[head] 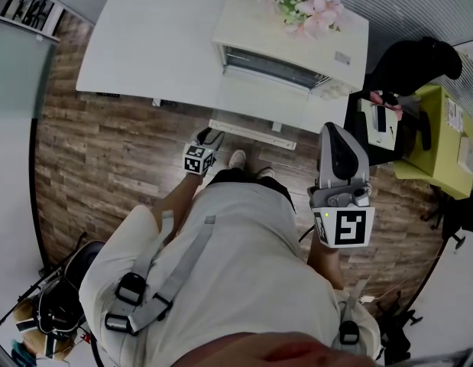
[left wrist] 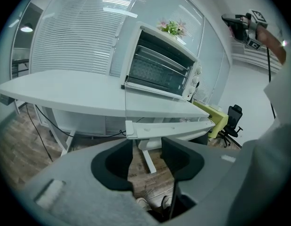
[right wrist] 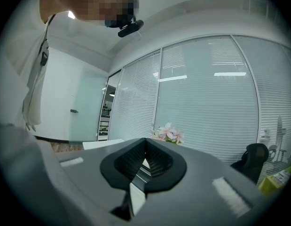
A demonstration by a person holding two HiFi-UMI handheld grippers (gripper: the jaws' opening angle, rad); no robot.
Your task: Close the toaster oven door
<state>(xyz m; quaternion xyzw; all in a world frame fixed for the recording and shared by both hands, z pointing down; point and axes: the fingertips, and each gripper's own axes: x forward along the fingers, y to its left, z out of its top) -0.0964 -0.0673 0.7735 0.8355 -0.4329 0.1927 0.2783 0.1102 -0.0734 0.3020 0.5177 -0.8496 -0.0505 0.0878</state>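
While the door lies fully open, nothing of the closing has been done.
At the right end of the table (head: 144, 44), by its front edge, the toaster oven (head: 251, 21) is set, and its door (head: 259, 102) is lowered flat, reaching out past that edge. The left gripper (left wrist: 147, 147) is held just below the door's handle edge, jaws spread wide, nothing between them. The right gripper (right wrist: 145, 142) is raised well apart, jaws pressed together, empty. Lifting the door shut is judged all that remains.
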